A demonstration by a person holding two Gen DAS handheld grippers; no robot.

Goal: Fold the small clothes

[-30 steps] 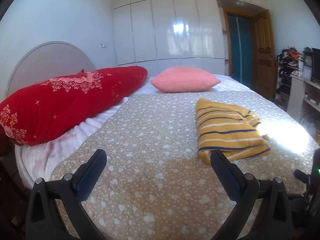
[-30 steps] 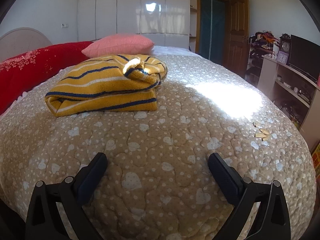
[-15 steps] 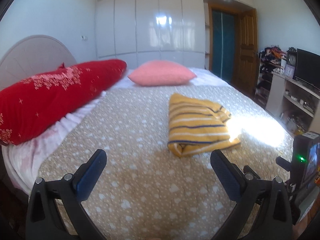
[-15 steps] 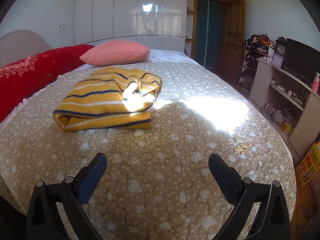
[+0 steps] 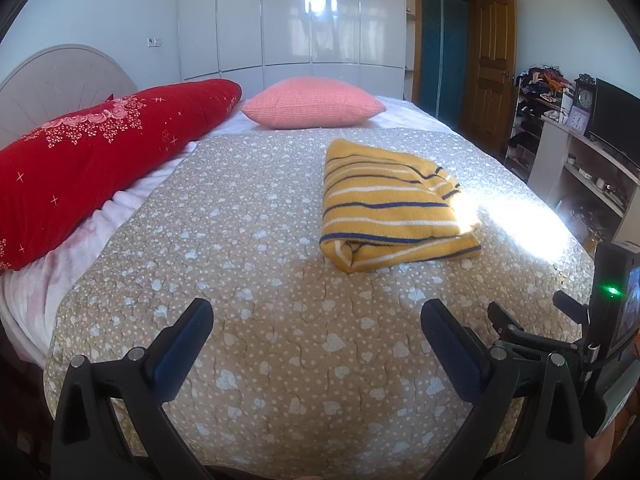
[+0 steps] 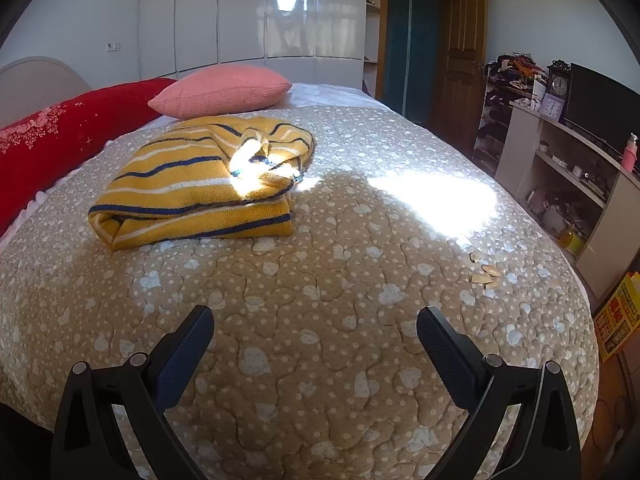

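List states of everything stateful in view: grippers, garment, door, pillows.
Left gripper: open, empty, above the quilt.
Right gripper: open, empty, above the quilt.
Yellow knit sweater with navy and white stripes: folded, lying on the beige heart-print quilt, partly sunlit.
Brown wooden door: open.
Pink ribbed pillow: lying flat.
Red floral bolster: lying along the bed's edge.

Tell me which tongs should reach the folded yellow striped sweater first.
Probably the right tongs: the sweater looks nearer in its view than in the left tongs', though left of centre. Both are open and empty.
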